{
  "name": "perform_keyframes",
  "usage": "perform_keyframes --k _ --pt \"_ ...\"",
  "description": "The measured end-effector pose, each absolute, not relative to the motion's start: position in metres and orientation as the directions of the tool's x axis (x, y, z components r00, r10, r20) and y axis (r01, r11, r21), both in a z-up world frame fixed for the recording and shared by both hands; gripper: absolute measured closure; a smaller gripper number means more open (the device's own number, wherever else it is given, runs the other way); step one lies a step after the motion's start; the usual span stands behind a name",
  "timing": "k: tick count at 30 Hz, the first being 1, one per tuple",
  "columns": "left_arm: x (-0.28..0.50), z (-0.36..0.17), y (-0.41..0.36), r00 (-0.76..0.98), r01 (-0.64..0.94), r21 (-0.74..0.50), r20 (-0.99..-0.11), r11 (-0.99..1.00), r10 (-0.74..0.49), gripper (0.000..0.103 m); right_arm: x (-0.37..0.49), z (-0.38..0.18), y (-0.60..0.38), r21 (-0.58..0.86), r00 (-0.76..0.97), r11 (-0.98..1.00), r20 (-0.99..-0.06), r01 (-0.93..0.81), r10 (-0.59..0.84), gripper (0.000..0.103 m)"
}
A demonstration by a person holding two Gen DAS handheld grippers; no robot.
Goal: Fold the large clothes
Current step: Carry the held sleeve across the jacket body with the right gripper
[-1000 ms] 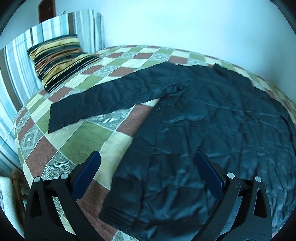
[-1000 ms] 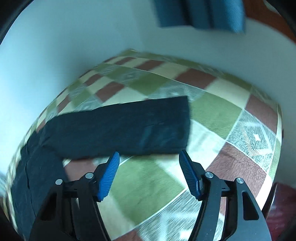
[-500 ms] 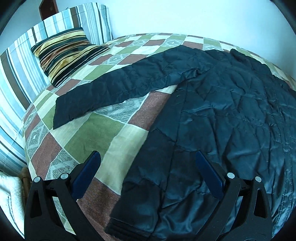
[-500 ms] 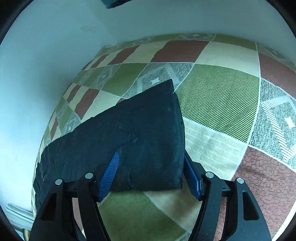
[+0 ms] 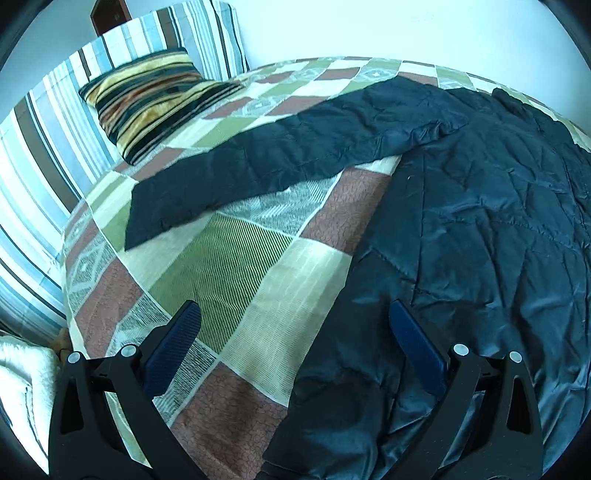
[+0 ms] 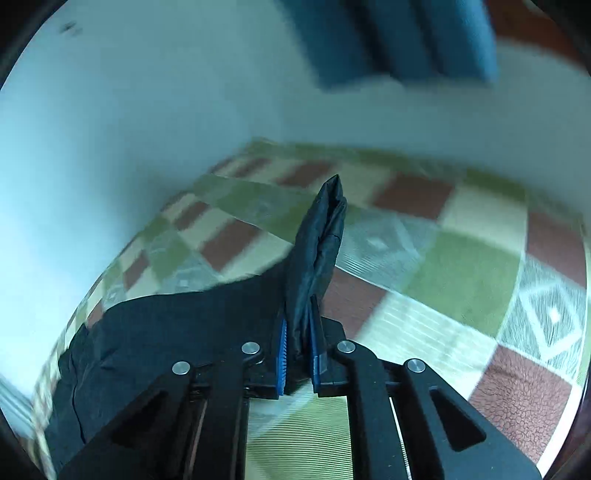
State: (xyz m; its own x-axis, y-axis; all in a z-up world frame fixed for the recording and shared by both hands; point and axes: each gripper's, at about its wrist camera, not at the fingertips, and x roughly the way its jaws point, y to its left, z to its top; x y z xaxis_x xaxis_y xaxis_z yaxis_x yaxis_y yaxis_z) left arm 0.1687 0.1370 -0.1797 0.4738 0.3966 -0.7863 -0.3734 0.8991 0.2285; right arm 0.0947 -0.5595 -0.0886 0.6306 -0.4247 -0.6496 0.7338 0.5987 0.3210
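A large dark quilted jacket [image 5: 480, 229] lies spread on the checked bedspread [image 5: 236, 258]. One sleeve [image 5: 280, 155] stretches left toward the pillow. My left gripper [image 5: 291, 325] is open, low over the jacket's lower left hem, with its right finger over the fabric and its left finger over the bedspread. My right gripper [image 6: 298, 332] is shut on the cuff end of the other sleeve [image 6: 317, 251], which sticks up bunched between the blue pads, lifted off the bedspread [image 6: 461, 273]. The rest of that sleeve [image 6: 166, 332] trails down to the left.
A striped cushion [image 5: 147, 99] and a striped headboard pillow [image 5: 44, 147] sit at the bed's left end. A white wall [image 5: 406, 26] runs along the far side. A blue curtain [image 6: 399, 37] hangs above the bed in the right wrist view. A white cloth [image 5: 18, 387] lies beyond the bed corner.
My right gripper has closed on the sleeve cuff and lifted it off the bed. My left gripper has moved closer and lower toward the jacket's hem, staying open.
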Motion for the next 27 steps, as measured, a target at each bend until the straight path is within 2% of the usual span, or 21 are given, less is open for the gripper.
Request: perform_keyframes --k 5,9,19,27 --pt "0.169 -0.186 0.138 0.478 -0.370 0.230 -0.784 0.900 0.396 0.002 0.152 -0.048 -0.489 0.234 0.714 0.766 -0.589 0.599 -0.379 0.094" --pt "0.169 -0.191 0.138 0.483 -0.368 0.225 -0.783 0.902 0.392 0.002 0.204 -0.041 -0.435 0.218 0.756 0.848 -0.593 0.483 -0.278 0.094" --pt "0.171 -0.198 0.142 0.489 -0.368 0.205 -0.787 0.907 0.376 0.002 0.293 -0.066 -0.301 0.195 0.769 0.953 -0.637 0.233 -0.057 0.094" --pt "0.171 -0.200 0.144 0.496 -0.366 0.193 -0.787 0.910 0.366 0.002 0.319 -0.096 -0.215 0.201 0.727 0.975 -0.683 0.093 0.072 0.094"
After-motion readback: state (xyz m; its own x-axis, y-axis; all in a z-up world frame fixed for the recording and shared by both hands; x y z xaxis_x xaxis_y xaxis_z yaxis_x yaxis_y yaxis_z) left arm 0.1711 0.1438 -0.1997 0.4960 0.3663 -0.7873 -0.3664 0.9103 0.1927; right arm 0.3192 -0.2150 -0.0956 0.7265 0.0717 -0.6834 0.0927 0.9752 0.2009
